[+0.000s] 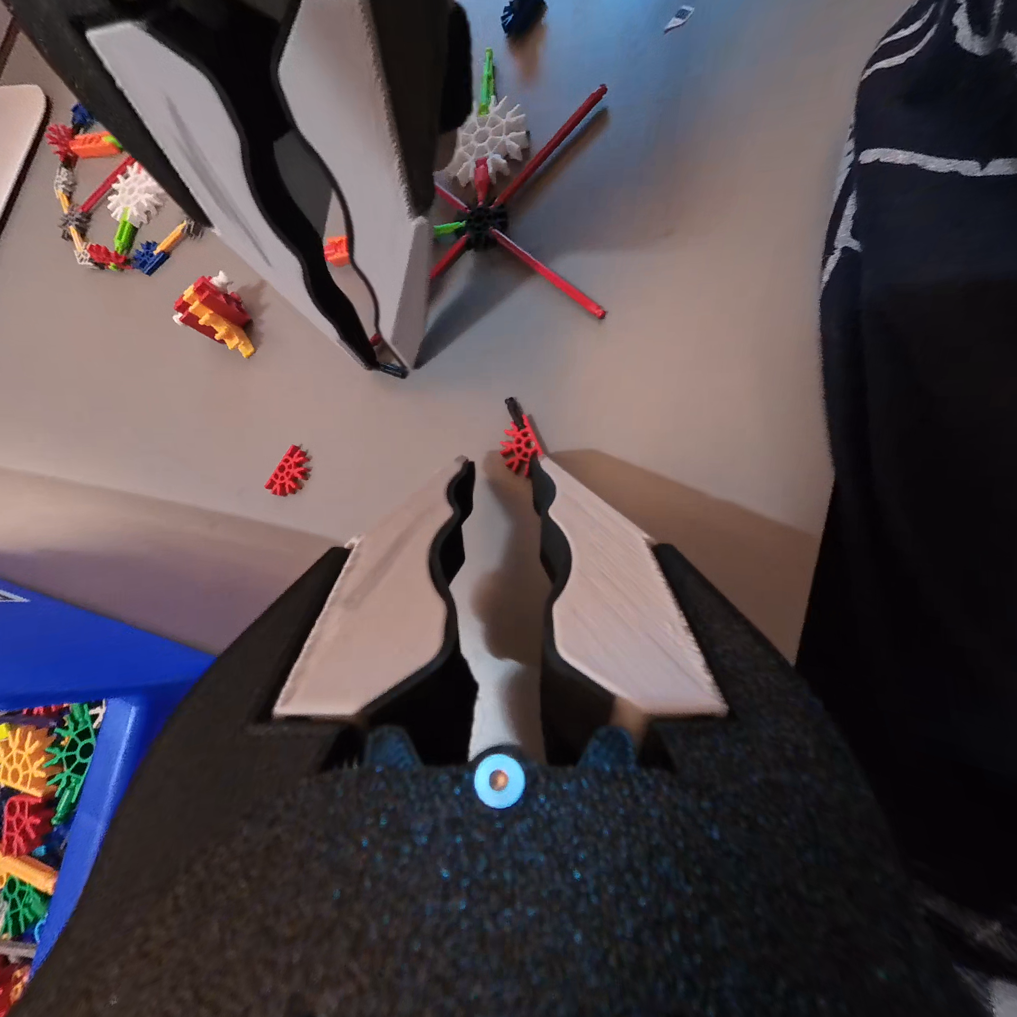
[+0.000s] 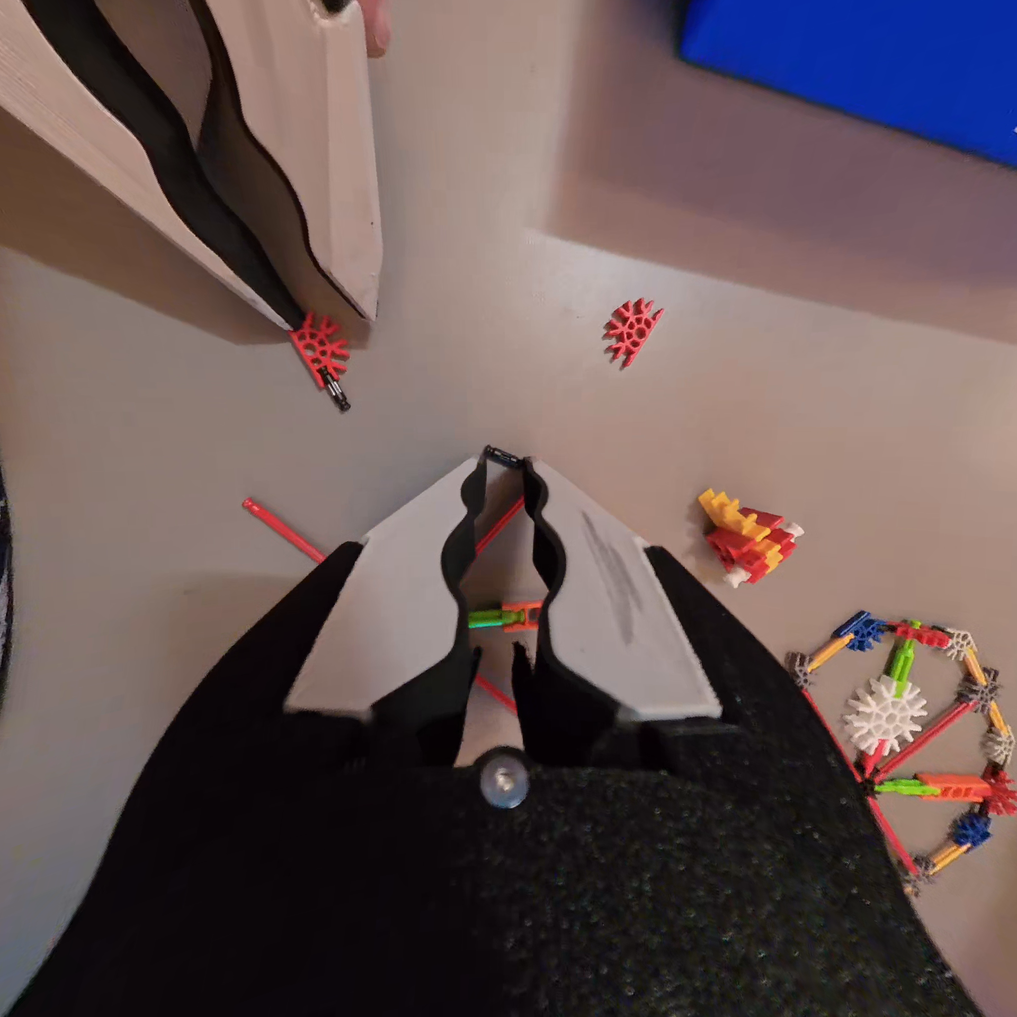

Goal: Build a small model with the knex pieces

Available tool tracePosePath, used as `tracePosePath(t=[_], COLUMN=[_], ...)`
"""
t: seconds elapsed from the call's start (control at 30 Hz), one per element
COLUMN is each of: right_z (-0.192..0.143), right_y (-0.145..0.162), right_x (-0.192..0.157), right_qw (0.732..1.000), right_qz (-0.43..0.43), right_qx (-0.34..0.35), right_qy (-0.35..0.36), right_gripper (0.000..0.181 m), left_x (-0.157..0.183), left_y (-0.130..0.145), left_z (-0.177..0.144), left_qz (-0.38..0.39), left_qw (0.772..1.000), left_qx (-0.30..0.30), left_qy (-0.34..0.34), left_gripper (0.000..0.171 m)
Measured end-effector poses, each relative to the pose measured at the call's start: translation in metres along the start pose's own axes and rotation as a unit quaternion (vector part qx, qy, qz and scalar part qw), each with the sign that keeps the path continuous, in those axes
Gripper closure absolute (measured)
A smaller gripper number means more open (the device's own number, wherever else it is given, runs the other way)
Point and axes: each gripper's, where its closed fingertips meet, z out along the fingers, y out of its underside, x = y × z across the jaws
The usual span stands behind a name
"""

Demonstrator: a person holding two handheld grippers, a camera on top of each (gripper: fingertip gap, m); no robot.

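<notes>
Left tool (image 1: 498, 465) pointed steeply down at desk, fingers narrowed to slim gap at tips, wider toward base; right fingertip (image 1: 536, 468) touched red part. In right wrist view, same tool (image 2: 324, 316) entered from upper left, tips on that part. Right tool (image 2: 503, 459) tilted down, fingertips (image 2: 528, 468) nearly together, pinched on short dark rod across tips. In left wrist view, right tool (image 1: 393, 363) came from upper left, tips low near desk. Both tools faced each other, tips apart.
</notes>
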Motion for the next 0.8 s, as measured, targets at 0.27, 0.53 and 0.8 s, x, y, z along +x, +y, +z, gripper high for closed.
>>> tracePosePath(t=[0.27,0.53,0.8], right_z=[0.001,-0.007,-0.020], right_y=[-0.001,-0.008,-0.034], right_x=[-0.001,-0.011,-0.067], right_qw=[1.000,0.999,0.989], right_qz=[-0.018,-0.003,-0.012], right_qx=[-0.001,0.028,0.090], right_qy=[-0.014,-0.035,-0.119], right_gripper=[0.180,0.181,0.181], left_x=[0.011,0.005,0.004], left_y=[0.000,0.002,0.007], left_z=[-0.005,-0.014,-0.010], left_qz=[-0.022,-0.039,-0.045], left_qw=[1.000,0.999,0.999], left_qx=[0.002,0.009,-0.007], left_qy=[0.014,0.008,-0.005], left_gripper=[0.148,0.145,0.146])
